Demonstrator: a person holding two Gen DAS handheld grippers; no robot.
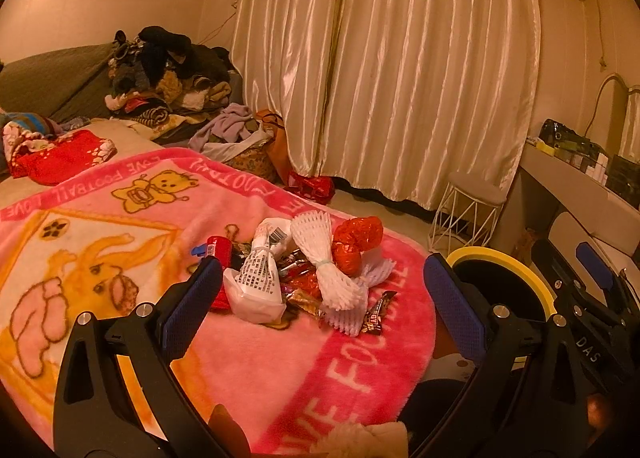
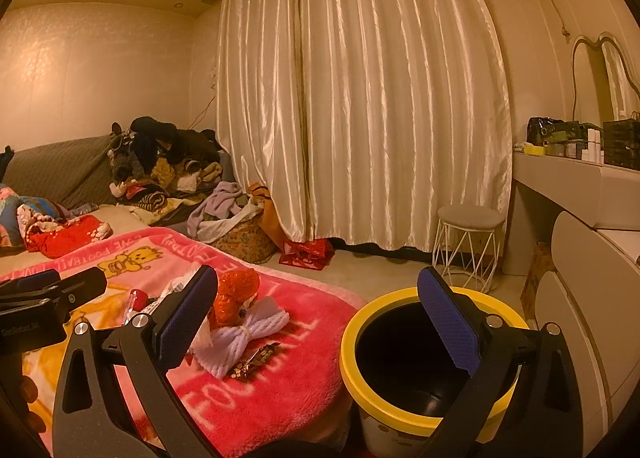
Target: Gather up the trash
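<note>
A heap of trash lies on the pink blanket [image 1: 256, 358]: a white plastic bag [image 1: 258, 282], white foam netting [image 1: 328, 262], red netting [image 1: 354, 242], a brown snack wrapper [image 1: 376, 314] and a small red item [image 1: 218, 250]. My left gripper [image 1: 324, 298] is open and empty, just short of the heap. A yellow-rimmed bin [image 2: 416, 362] stands on the floor beside the bed. My right gripper [image 2: 320, 318] is open and empty, its right finger over the bin's rim. The foam netting [image 2: 244, 338] and wrapper [image 2: 256, 364] also show in the right wrist view.
A pile of clothes [image 1: 172, 73] and a red cloth [image 1: 60, 157] lie at the bed's far end. A laundry basket [image 2: 240, 234] and red bag [image 2: 306, 254] sit below the curtains [image 2: 360, 97]. A wire stool [image 2: 468, 246] stands by the dresser [image 2: 592, 217].
</note>
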